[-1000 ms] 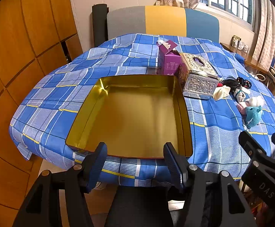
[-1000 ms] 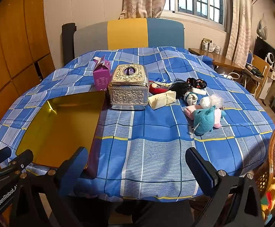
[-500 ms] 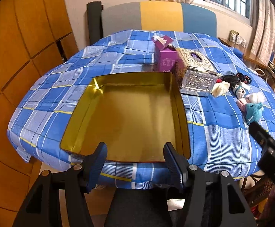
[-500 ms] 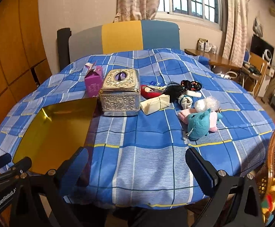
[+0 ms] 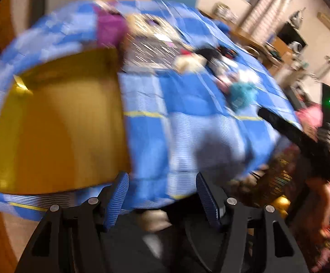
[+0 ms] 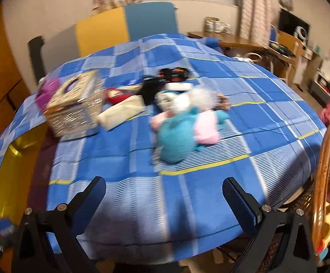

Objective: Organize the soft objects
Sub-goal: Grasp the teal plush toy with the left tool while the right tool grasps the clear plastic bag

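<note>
At 12 o'clock from the right claw (image 6: 164, 201) we see the soft toys heaped on the blue checked table (image 6: 210, 150): a teal plush (image 6: 176, 140) nearest, a pink plush (image 6: 207, 126) touching it at its 3 o'clock, a white fluffy one (image 6: 201, 96) behind, all motion-blurred. A cream pouch (image 6: 121, 112) lies at the teal plush's 10 o'clock, just beside the silver ornate box (image 6: 76, 108); a purple box (image 6: 46, 91) sits behind that. Our right claw hovers low over the near table edge, jaws wide apart, holding nothing. Our left claw (image 5: 162, 201) also hangs off the near edge, jaws apart, empty. The gold tray (image 5: 58, 122) lies at its 10 o'clock, the teal plush (image 5: 242, 93) at 1 o'clock, far off. Left view is heavily blurred.
</note>
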`<state>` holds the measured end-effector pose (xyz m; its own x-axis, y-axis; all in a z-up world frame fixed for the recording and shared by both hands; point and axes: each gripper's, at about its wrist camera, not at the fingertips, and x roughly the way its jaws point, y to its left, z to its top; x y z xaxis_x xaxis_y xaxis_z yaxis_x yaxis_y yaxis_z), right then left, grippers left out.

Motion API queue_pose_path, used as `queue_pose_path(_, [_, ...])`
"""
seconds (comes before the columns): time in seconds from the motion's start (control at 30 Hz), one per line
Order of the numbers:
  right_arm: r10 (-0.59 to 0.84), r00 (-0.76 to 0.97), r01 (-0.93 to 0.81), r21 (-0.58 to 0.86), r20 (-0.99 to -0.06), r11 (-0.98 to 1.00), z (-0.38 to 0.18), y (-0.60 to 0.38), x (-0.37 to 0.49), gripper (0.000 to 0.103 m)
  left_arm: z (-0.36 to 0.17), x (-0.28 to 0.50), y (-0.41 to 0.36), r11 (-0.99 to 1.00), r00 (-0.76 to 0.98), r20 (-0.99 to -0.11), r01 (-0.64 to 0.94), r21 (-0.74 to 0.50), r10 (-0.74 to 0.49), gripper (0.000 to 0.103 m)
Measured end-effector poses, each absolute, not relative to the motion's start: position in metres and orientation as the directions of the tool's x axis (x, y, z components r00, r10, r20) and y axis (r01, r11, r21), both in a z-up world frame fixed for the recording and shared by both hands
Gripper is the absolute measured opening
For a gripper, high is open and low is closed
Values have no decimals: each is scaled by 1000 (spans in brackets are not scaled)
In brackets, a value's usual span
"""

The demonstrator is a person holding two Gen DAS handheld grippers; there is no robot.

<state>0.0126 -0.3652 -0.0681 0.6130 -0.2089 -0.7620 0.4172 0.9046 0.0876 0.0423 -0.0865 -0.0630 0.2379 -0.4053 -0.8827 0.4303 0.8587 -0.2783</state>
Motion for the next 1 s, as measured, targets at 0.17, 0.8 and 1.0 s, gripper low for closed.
queue_pose_path(0.17, [-245, 653, 453, 110, -716, 885, -61, -409, 24, 103, -74, 43, -116, 795, 121, -877, 493, -354, -465, 63])
queue_pose_path(0.8, [-101, 613, 382, 182, -783, 906, -98, -489, 137, 63, -90, 90, -174, 749, 148, -820, 521, -411, -553, 62])
queue_pose_path(1.0, [-71, 649, 362, 226, -757, 904, -94, -496, 124, 39, -91, 99, -199, 725, 159, -804, 556, -406, -573, 62])
